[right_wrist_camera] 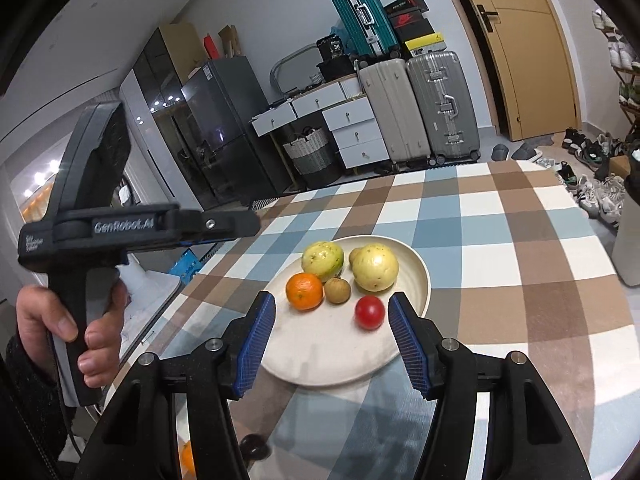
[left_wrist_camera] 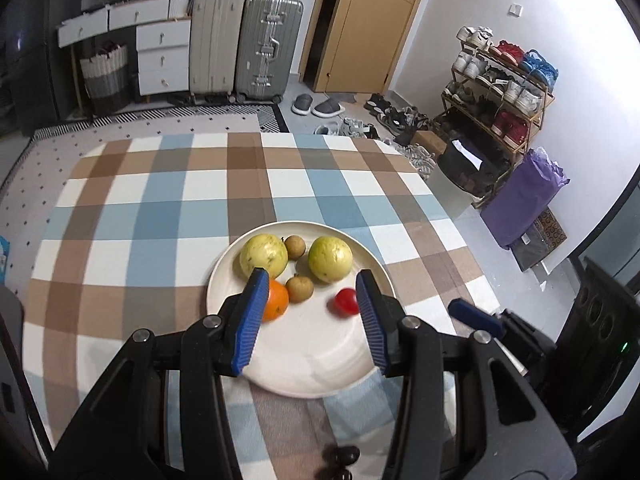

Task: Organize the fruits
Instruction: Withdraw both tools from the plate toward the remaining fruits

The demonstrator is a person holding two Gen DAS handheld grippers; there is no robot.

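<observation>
- Left wrist view: the left gripper [left_wrist_camera: 312,312] hangs over the near part of a white plate [left_wrist_camera: 304,368] on a checked tablecloth [left_wrist_camera: 168,200], jaws apart and grasping nothing.
- On the plate: 2 yellow-green guavas, one at 11 o'clock [left_wrist_camera: 264,255] and one at 1 o'clock [left_wrist_camera: 330,259]; 2 small brown longans [left_wrist_camera: 295,247] [left_wrist_camera: 299,288] between and below them; an orange tangerine [left_wrist_camera: 275,300] half hidden behind the left blue pad [left_wrist_camera: 250,320]; a red tomato [left_wrist_camera: 346,301] just beside the right pad.
- At 3 o'clock the right gripper's blue fingertip [left_wrist_camera: 474,314] pokes in past the table edge.
- Beyond the table: 2 upright suitcases [left_wrist_camera: 244,44], a white drawer unit [left_wrist_camera: 162,56], a wooden door [left_wrist_camera: 368,20], a shoe rack [left_wrist_camera: 504,92].
- Right wrist view: the right gripper [right_wrist_camera: 332,330] is released too, jaws spread and empty above the plate's near rim [right_wrist_camera: 328,376], nothing blocking the fruit.
- Tangerine [right_wrist_camera: 304,291] at 9 o'clock on the plate, tomato [right_wrist_camera: 370,312] nearest the right pad, guavas [right_wrist_camera: 322,261] [right_wrist_camera: 376,267] behind.
- At 9 o'clock a hand [right_wrist_camera: 72,328] grips the left gripper's black handle.
</observation>
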